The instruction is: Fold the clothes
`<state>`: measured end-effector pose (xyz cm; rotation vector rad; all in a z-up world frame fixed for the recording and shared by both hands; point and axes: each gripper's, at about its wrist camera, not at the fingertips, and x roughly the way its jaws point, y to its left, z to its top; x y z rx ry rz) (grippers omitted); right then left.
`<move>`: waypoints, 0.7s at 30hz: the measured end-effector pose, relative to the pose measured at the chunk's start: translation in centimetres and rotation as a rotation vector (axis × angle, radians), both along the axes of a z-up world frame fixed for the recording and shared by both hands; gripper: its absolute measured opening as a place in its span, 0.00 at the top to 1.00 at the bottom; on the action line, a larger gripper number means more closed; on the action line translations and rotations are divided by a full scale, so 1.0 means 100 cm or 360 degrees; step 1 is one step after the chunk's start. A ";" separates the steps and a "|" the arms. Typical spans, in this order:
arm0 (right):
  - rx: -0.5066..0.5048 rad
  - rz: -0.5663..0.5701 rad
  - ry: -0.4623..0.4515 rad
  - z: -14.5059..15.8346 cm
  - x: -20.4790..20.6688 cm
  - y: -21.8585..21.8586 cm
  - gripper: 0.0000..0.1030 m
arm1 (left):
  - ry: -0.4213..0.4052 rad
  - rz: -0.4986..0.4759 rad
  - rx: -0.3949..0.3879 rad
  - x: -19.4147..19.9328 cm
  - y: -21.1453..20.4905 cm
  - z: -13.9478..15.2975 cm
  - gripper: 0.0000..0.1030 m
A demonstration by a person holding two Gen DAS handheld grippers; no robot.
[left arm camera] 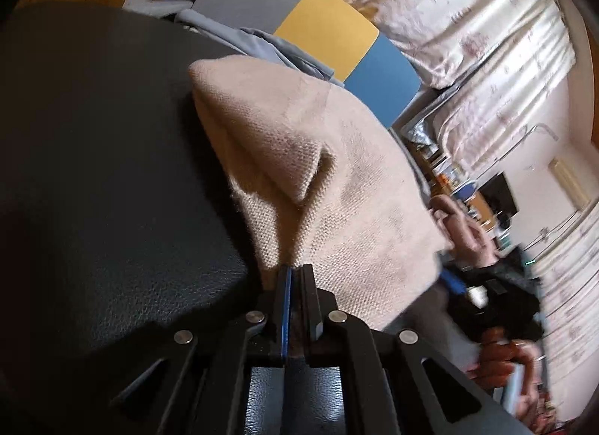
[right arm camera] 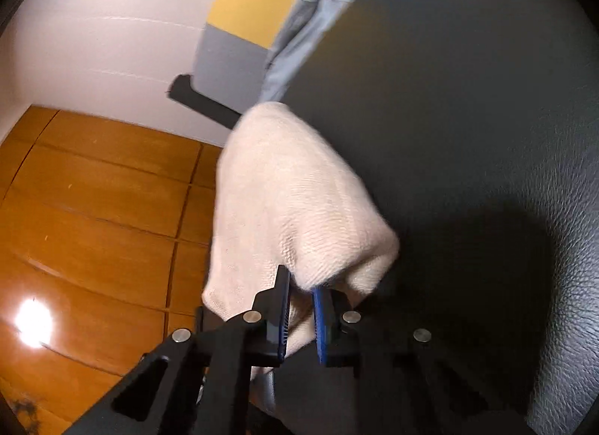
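A beige knitted garment (left arm camera: 337, 172) lies bunched on a black leather surface (left arm camera: 112, 172). My left gripper (left arm camera: 297, 274) is shut on its near edge, jaws almost together. At the right of the left wrist view, a hand (left arm camera: 468, 225) holds the blurred right gripper (left arm camera: 468, 292) at the garment's other end. In the right wrist view the same beige garment (right arm camera: 292, 191) hangs over the edge of the leather surface (right arm camera: 468, 135). A fold of it fills the narrow gap of my right gripper (right arm camera: 301, 285) and drapes over one fingertip.
A grey-blue garment (left arm camera: 262, 45) lies crumpled at the far end of the leather surface, against a chair back with grey, yellow and blue panels (left arm camera: 325, 23). Glossy wooden floor (right arm camera: 93, 210) lies beside the surface. Patterned curtains (left arm camera: 486, 41) and cluttered shelves stand behind.
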<state>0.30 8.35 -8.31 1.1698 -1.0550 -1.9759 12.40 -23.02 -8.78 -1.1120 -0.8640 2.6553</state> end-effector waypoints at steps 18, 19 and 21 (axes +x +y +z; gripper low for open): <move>0.0634 0.0120 0.0459 0.056 -0.009 -0.020 0.95 | 0.0278 -0.0075 -0.0340 0.005 0.027 0.065 0.90; 0.0702 0.0180 0.0511 0.058 -0.015 -0.034 0.95 | 0.0270 -0.0125 -0.0375 -0.004 0.037 0.066 0.90; 0.0866 0.0233 0.0586 0.055 -0.022 -0.059 0.88 | 0.0224 -0.0201 -0.0499 -0.024 0.057 0.060 0.90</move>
